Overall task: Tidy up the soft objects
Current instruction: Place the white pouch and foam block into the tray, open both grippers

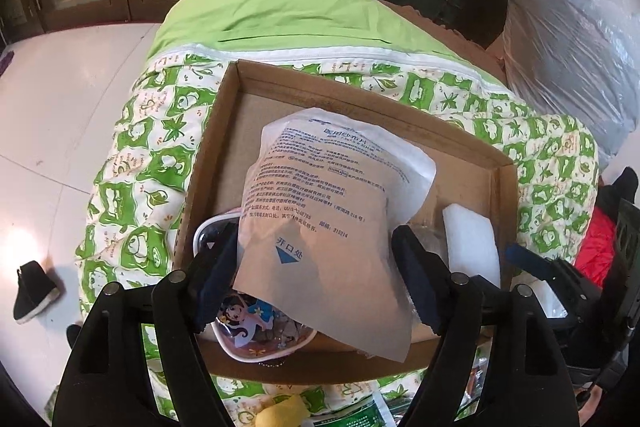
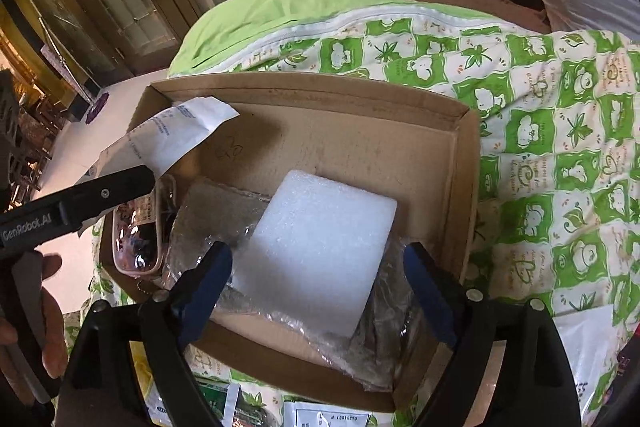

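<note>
A shallow cardboard box (image 1: pixel 505 187) (image 2: pixel 460 163) lies on a green patterned quilt. My left gripper (image 1: pixel 316 275) is open, with a white gauze packet (image 1: pixel 332 211) printed in blue between its fingers, above the box; I cannot tell if the pads touch it. The packet also shows in the right wrist view (image 2: pixel 172 135). Under it lies a cartoon-printed pouch (image 1: pixel 260 323) (image 2: pixel 136 239). My right gripper (image 2: pixel 318 279) is open around a white foam block (image 2: pixel 320 251) (image 1: pixel 472 243) that lies on crinkled clear plastic (image 2: pixel 216 223) in the box.
A green patterned quilt (image 1: pixel 136 163) (image 2: pixel 560 131) covers the surface. A large clear plastic bag (image 1: pixel 572 39) stands at the right. A black shoe (image 1: pixel 32 295) lies on the white floor. Packets (image 2: pixel 328 415) and a yellow object (image 1: pixel 284 411) lie near the box's front edge.
</note>
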Demonstrator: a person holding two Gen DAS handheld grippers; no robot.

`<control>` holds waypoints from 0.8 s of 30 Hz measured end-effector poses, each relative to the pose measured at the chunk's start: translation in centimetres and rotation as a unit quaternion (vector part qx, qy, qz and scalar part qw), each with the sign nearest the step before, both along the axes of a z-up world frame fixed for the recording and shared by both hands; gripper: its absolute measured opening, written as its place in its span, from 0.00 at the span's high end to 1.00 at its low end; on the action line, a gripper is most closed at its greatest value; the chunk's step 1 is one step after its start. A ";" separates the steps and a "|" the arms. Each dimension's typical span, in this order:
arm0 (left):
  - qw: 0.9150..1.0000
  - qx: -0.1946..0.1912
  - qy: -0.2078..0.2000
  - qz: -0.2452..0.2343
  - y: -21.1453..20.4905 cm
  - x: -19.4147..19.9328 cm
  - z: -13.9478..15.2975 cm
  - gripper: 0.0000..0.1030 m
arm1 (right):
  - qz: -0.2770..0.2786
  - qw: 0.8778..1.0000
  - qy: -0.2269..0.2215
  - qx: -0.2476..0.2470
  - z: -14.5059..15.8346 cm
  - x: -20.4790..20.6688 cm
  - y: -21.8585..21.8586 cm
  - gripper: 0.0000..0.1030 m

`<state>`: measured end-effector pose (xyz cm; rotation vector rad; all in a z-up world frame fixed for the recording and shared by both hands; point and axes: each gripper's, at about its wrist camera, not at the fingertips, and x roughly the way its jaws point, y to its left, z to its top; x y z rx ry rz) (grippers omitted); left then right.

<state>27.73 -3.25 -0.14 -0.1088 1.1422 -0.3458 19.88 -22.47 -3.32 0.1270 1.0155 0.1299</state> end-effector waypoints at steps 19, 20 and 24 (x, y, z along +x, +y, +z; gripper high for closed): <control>0.997 0.046 -0.040 -0.041 -0.4 -4.0 -0.6 0.00 | 0.006 0.999 -0.032 0.013 1.6 -5.5 0.2 0.02; 0.997 0.042 -0.043 -0.041 -0.3 -4.2 -0.5 0.00 | 0.007 0.999 -0.032 0.014 1.6 -5.7 0.3 0.02; 0.997 0.052 -0.048 -0.042 -0.3 -5.0 0.0 0.00 | 0.007 0.999 -0.031 0.019 1.1 -6.4 0.4 0.02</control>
